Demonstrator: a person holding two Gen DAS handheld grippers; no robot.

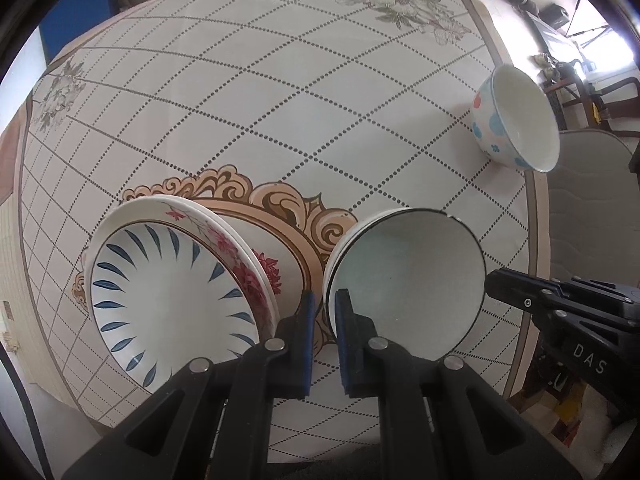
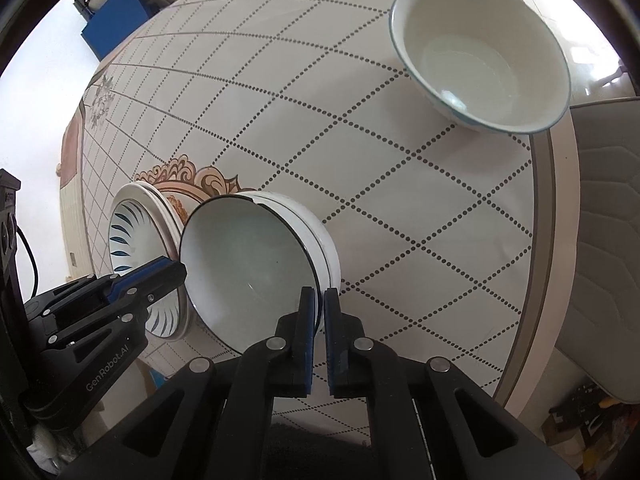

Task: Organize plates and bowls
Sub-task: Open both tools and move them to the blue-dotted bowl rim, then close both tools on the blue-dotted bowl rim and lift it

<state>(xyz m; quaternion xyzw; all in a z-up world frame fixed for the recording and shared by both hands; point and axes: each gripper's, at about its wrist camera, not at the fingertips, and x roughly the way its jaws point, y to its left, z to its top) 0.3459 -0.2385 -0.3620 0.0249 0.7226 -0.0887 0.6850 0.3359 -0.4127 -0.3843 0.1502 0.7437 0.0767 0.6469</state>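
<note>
A black-rimmed white bowl sits nested on top of other white bowls near the table's front. My left gripper is shut on its left rim. My right gripper is shut on its right rim and shows as a black arm in the left wrist view. Left of the bowls lies a stack of plates, the top one with blue leaf marks, over one with red flowers. A bowl with blue and red spots stands alone at the far right; it also shows in the right wrist view.
The round table has a cloth with a dotted diamond pattern and a brown ornament in the middle. A grey padded chair stands off the right edge. The table edge runs close behind the spotted bowl.
</note>
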